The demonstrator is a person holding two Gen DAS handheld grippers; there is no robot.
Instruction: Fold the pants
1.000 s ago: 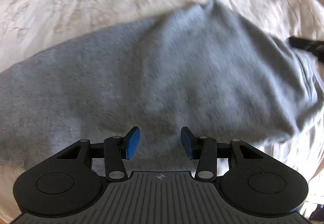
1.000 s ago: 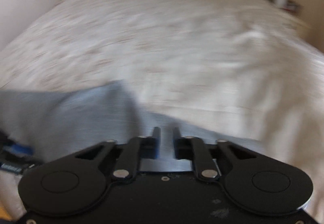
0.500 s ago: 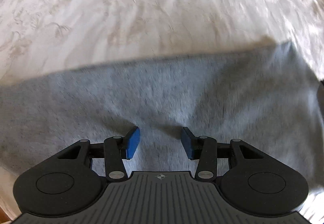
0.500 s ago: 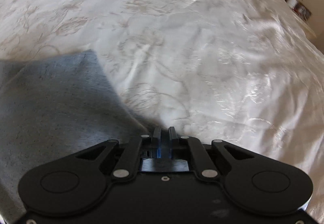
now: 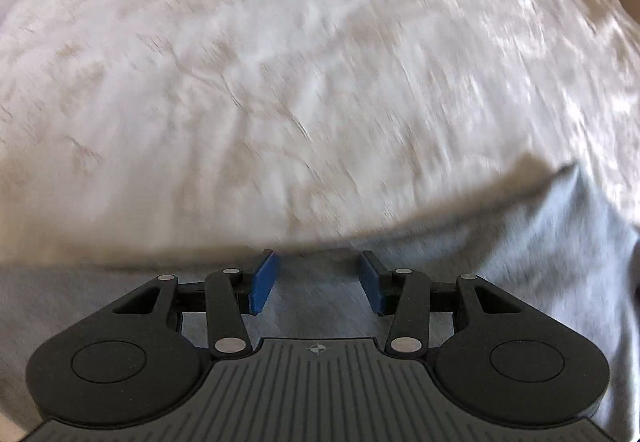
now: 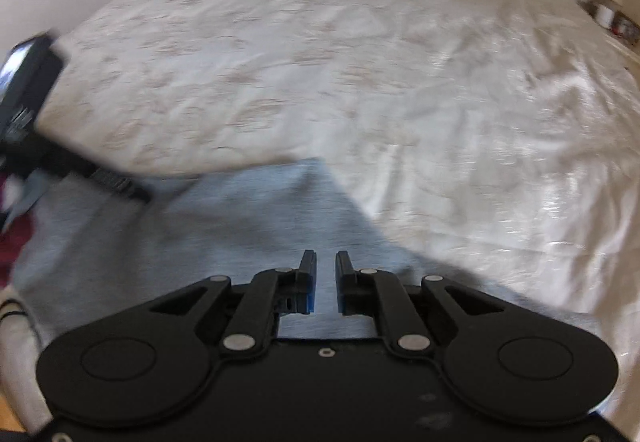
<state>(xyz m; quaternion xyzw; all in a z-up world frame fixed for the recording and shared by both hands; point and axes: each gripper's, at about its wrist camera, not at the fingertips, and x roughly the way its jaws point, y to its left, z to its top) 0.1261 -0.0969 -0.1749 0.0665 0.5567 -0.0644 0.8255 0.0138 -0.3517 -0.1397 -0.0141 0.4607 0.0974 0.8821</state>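
the pants [image 5: 500, 266] are grey knit cloth lying on the bed [image 5: 320, 62], a pale patterned cover. in the left wrist view the cloth fills the lower band of the frame and rises toward the right; its far edge runs from the left margin, passes just past the fingertips, and climbs to a blunt corner at the right. in the right wrist view the pants [image 6: 240, 226] occupy the lower left and centre, ending in a corner just above frame centre; the bed [image 6: 440, 82] takes up the rest.

left gripper [image 5: 318, 280]: jaws spread about halfway, blue pads [image 5: 262, 280] clear of each other, nothing pinched. cloth shows below and between them; contact cannot be confirmed. the same tool appears as a dark blurred body at the left margin of the right wrist view [image 6: 36, 114], over the far edge of the cloth.

right gripper [image 6: 325, 278]: jaws nearly pressed together, with only a narrow slot. cloth is visible under the slot, but the frames do not show a fold caught in it.

governing relation: the long axis of the visible cloth runs left to right across both frames, so the far edge lies crosswise ahead of both tools. the left gripper is nearer that edge, with fingertips almost at it. the right gripper sits nearer the corner. judgement: the next grasp or smoothing stroke probably depends on the left tool reaching the edge line squarely.

motion blur limits detail in both views.
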